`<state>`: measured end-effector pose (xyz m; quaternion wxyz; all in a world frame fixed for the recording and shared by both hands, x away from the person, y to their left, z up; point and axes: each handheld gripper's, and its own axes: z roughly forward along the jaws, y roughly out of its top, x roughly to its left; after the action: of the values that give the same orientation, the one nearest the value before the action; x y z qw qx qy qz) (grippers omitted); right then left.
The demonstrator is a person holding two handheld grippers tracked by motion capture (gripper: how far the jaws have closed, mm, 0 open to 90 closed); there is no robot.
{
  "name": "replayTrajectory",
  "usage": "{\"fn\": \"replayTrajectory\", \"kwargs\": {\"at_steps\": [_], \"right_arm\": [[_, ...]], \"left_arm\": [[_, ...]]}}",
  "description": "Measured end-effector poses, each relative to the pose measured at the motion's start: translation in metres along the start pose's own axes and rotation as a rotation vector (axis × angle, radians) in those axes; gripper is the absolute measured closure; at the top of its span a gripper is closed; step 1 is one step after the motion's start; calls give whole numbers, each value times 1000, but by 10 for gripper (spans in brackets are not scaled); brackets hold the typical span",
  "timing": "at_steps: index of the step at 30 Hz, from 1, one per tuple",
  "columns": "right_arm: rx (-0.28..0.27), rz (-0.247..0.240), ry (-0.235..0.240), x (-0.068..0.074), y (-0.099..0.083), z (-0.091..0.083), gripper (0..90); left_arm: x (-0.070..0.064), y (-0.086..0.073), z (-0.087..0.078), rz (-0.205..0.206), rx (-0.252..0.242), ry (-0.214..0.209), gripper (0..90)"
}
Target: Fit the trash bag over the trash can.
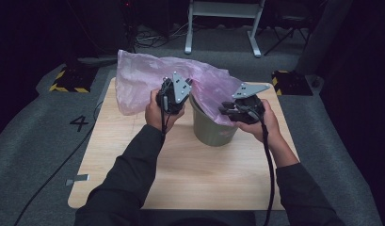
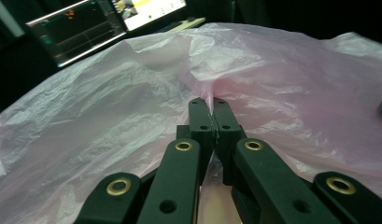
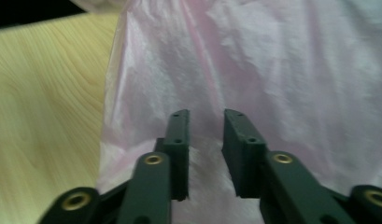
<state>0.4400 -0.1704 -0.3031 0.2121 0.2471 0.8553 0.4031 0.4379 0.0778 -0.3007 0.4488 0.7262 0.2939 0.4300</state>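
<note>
Lining about half done, I'd judge: pink bag (image 1: 148, 80) mid-frame drapes the green bin (image 1: 211, 129) on the surface (image 1: 190, 174) with much film bunched upper left, left gripper (image 2: 211, 105) fingers clamped on a fold, right gripper (image 3: 206, 116) fingers apart against film, monitor (image 2: 76, 28) behind.

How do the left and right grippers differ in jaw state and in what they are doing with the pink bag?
The left gripper has its jaws shut on a fold of the pink bag; the right gripper has its jaws apart, with the film in front of them and no pinch visible. In the high view the left one sits beside the green bin, the right one at its far rim. Both are black and hand-held.
</note>
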Motion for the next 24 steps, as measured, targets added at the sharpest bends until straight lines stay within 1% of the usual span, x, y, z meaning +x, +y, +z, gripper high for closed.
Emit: {"fn": "replayTrajectory", "kwargs": {"at_steps": [1,2,3,4,6,7,10,12,15,16,17,18,19,20,22,24], "right_arm": [[-19,-3,23,0,-1,-4,659],[-32,-18,31,0,-2,-9,619],[-37,-27,28,1,-3,-13,602],[-42,-34,42,2,-4,-18,584],[-54,-72,100,5,-7,-25,515],[-61,-93,119,8,-9,-28,504],[-80,-129,168,16,-15,-34,435],[-79,-148,169,20,-18,-35,390],[-78,-162,167,23,-21,-31,362],[-72,-170,166,24,-21,-29,368],[-63,-178,153,25,-21,-27,393],[-52,-180,129,27,-21,-25,441],[-51,-187,118,27,-21,-24,515],[-54,-194,126,27,-20,-23,588],[-58,-194,121,27,-19,-22,681],[-66,-195,117,27,-19,-23,754]], "left_arm": [[3,0,2,-7,5,9,894],[5,-1,4,-20,16,18,894],[8,-2,6,-33,22,24,895],[10,-2,8,-37,32,34,894],[12,-3,10,-41,38,39,895],[12,-4,11,-37,41,37,894],[10,-5,13,-37,44,32,895],[9,-5,14,-39,46,27,894],[8,-4,14,-34,45,20,894],[7,-4,14,-36,42,15,894],[7,-3,13,-29,40,13,894],[6,-3,13,-28,37,8,894],[6,-2,13,-22,37,4,894],[6,-2,12,-24,35,3,894],[7,-2,11,-34,28,-2,894],[7,-3,10,-34,29,-7,894]]}}
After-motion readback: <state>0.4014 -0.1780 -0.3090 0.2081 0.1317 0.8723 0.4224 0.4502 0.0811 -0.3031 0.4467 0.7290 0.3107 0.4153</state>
